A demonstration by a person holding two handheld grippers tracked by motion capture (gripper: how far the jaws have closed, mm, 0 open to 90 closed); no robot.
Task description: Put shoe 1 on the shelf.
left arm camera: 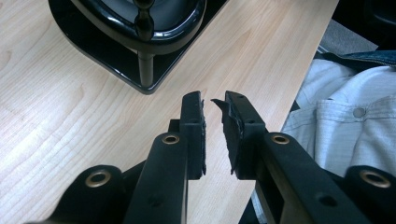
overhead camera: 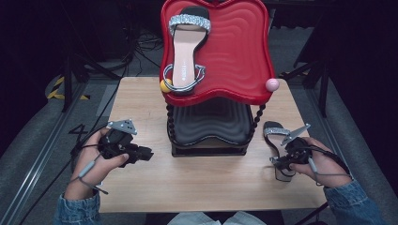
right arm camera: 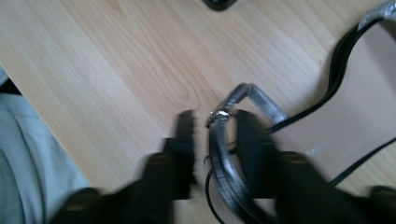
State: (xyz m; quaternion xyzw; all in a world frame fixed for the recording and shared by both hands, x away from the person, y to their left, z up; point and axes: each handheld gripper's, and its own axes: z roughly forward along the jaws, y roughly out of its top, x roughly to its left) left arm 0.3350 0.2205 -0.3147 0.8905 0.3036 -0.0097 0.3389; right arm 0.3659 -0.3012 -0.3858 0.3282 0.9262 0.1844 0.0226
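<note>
Right gripper (overhead camera: 280, 162), seen from the high view, sits at the heel end of a sandal (overhead camera: 278, 140) lying on the wooden table (overhead camera: 202, 183), just right of the black lower tray (overhead camera: 209, 124) of a two-tier stand. On the red upper tray (overhead camera: 234, 51) lies a second sandal (overhead camera: 185, 51). A yellow ball (overhead camera: 165, 85) and a pink ball (overhead camera: 272, 85) top the stand's posts. The left gripper (overhead camera: 146, 153) hovers over the table to the left of the stand, pointing toward it.

From the left gripper view, the left gripper (left arm camera: 214, 130) has its jaws nearly together with a narrow gap and nothing between them, above bare table near the stand's black base (left arm camera: 116, 70).

From the right gripper view, blurred, the right gripper (right arm camera: 212, 135) has its jaws drawn close around the sandal's silver ankle strap (right arm camera: 224, 158); I cannot tell whether the pads press on it. The sandal's beige insole (right arm camera: 355, 121) lies to the right.
</note>
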